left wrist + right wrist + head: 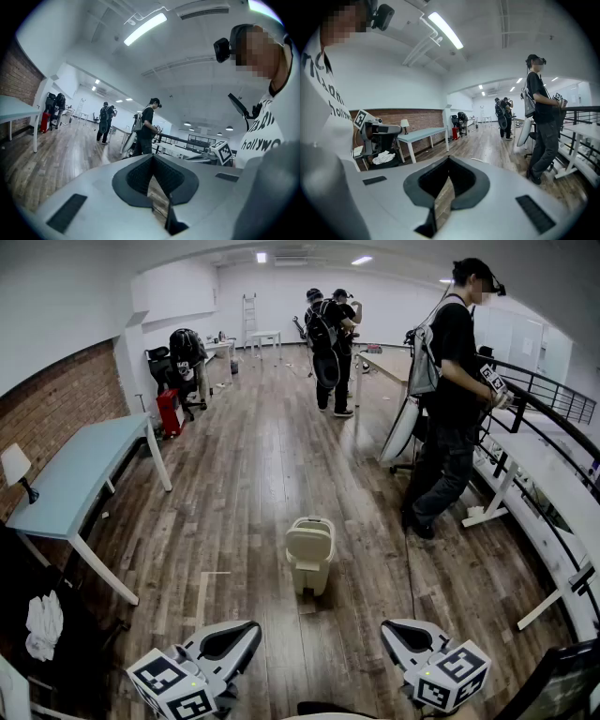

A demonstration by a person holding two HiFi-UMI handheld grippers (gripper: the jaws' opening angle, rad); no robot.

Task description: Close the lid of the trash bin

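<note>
A small beige trash bin point(310, 570) stands on the wood floor ahead of me, mid-frame in the head view. Its lid point(308, 545) is raised and leans toward me, leaving the top rim uncovered. My left gripper point(253, 625) and right gripper point(385, 625) sit low at the bottom edge, one on each side, both well short of the bin. Each has its jaws together with nothing held. Neither gripper view shows the bin. In its own view the left gripper point(151, 157) points out across the room, as does the right gripper point(449, 160) in its view.
A pale blue table point(71, 479) runs along the brick wall at left, with a white cloth point(43, 624) near it. A person in black point(452, 399) stands at right beside white desks and a railing point(547, 465). Two more people point(329, 334) stand far back.
</note>
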